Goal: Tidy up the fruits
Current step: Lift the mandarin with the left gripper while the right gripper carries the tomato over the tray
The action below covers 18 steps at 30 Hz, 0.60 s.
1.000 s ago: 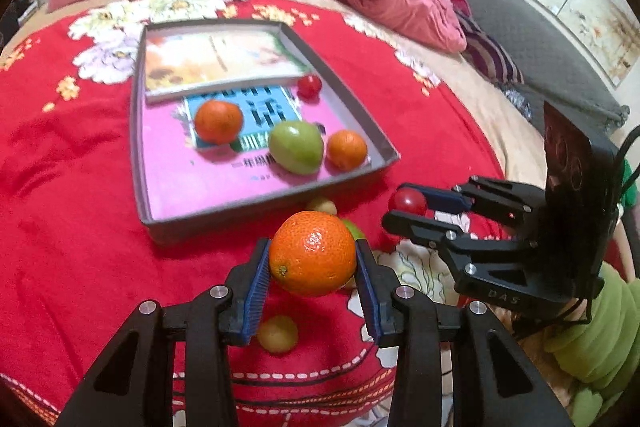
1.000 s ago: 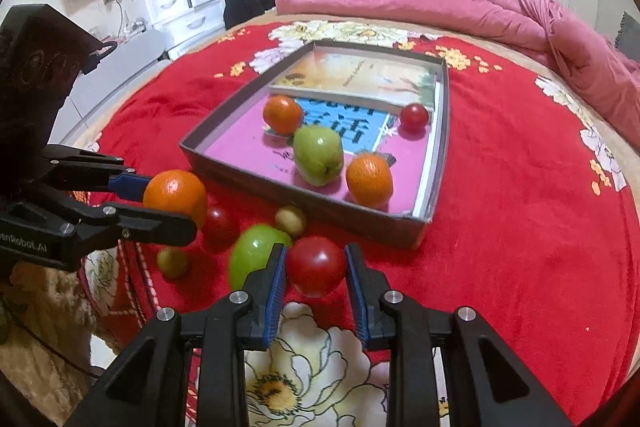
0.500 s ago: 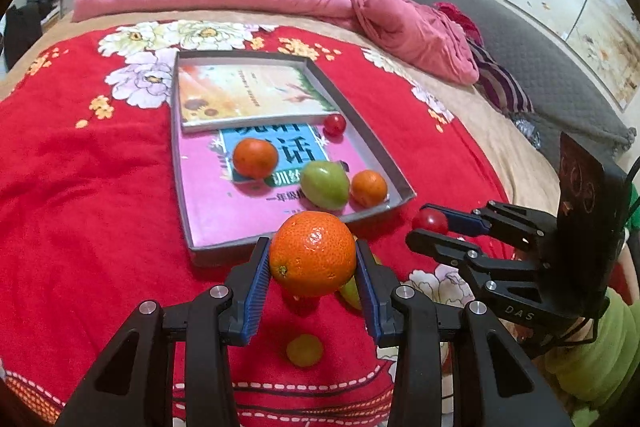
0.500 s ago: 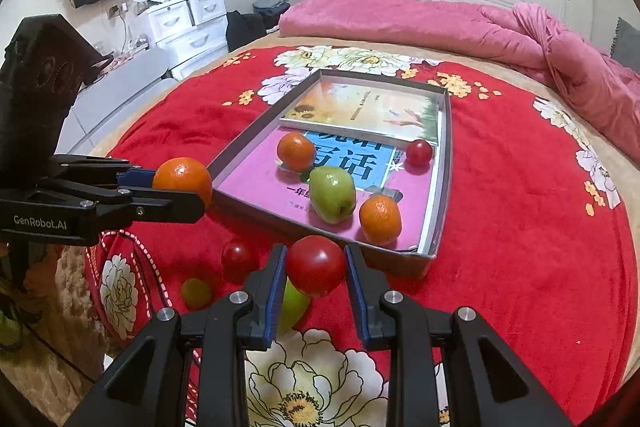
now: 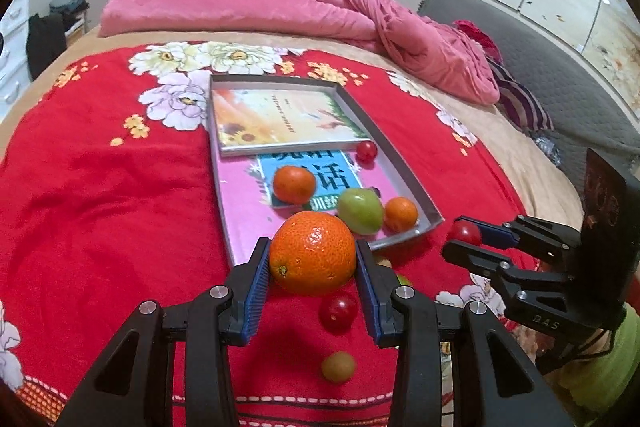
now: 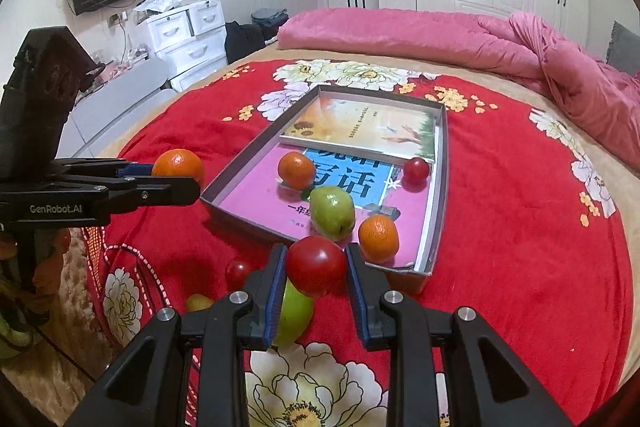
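Orange [image 5: 312, 253] sits clamped in the left hand-held gripper [image 5: 312, 259], just before the tray's near rim [image 5: 404, 235]. Right hand-held gripper [image 6: 316, 267] clamps a tomato [image 6: 316, 265] at that rim. Bare tray floor [image 5: 244, 211] lies left of the fruit there.

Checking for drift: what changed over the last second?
Both grippers lifted, carrying their fruit above the red blanket toward the tray. Left gripper stays shut on the orange, right gripper on the tomato. Tray fruit unmoved.
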Available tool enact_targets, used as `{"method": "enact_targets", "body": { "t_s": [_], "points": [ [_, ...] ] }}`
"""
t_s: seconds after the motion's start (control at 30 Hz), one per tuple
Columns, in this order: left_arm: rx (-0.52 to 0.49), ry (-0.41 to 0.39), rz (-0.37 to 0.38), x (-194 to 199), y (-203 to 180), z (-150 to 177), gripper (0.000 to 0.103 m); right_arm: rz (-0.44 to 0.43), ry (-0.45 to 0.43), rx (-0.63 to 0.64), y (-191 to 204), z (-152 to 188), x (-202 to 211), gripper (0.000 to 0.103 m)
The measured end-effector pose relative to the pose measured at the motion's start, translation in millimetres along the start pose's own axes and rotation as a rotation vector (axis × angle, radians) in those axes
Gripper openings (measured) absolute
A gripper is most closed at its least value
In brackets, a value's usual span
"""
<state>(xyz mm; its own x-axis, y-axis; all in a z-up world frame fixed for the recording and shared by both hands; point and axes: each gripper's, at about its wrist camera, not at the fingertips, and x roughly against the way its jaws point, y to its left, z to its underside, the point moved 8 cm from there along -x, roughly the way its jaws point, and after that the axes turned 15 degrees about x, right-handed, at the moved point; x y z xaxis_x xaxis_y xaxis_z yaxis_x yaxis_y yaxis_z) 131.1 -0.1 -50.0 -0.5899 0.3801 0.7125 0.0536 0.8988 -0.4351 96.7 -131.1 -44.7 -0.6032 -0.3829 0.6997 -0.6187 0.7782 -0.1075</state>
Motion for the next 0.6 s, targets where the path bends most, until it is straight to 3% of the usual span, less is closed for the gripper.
{"method": "enact_targets", "body": {
  "t_s": [0.6],
  "points": [
    [0.013, -0.016, -0.029, -8.5, 8.6, -9.7, 0.042, 0.031, -0.032, -0.001, -11.6, -15.6, -2.2, 0.029]
  ]
}}
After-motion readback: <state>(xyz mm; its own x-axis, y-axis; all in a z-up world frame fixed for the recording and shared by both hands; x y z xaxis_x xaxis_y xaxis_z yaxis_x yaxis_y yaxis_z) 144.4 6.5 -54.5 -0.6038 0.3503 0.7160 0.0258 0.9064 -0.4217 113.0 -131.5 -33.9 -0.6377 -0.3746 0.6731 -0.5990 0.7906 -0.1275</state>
